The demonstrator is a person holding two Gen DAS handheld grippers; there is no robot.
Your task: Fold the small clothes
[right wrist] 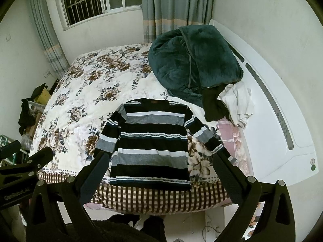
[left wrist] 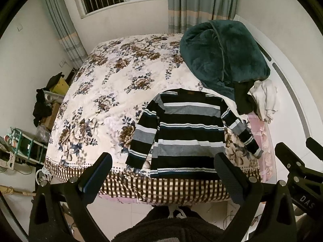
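A striped sweater [left wrist: 187, 133] [right wrist: 151, 143] is seen spread flat, front up, near the foot edge of a bed [left wrist: 105, 92] [right wrist: 80, 92] covered by a floral quilt. The garment is banded in black, grey, white and dark teal, with narrow patterned trim lines; both long sleeves are angled outward and down from the shoulders, and the hem is laid along the checked border of the quilt. A brown label is visible inside the neckline. The left claw [left wrist: 163, 173] and the right claw [right wrist: 159, 173] are both held wide apart above the bed's edge, with nothing gripped and no cloth touched. Behind the sweater, a dark green blanket [left wrist: 222, 54] [right wrist: 193, 60] is heaped beside a black garment [left wrist: 244, 98] [right wrist: 212, 109] and a white cloth [left wrist: 264, 98] [right wrist: 238, 102].
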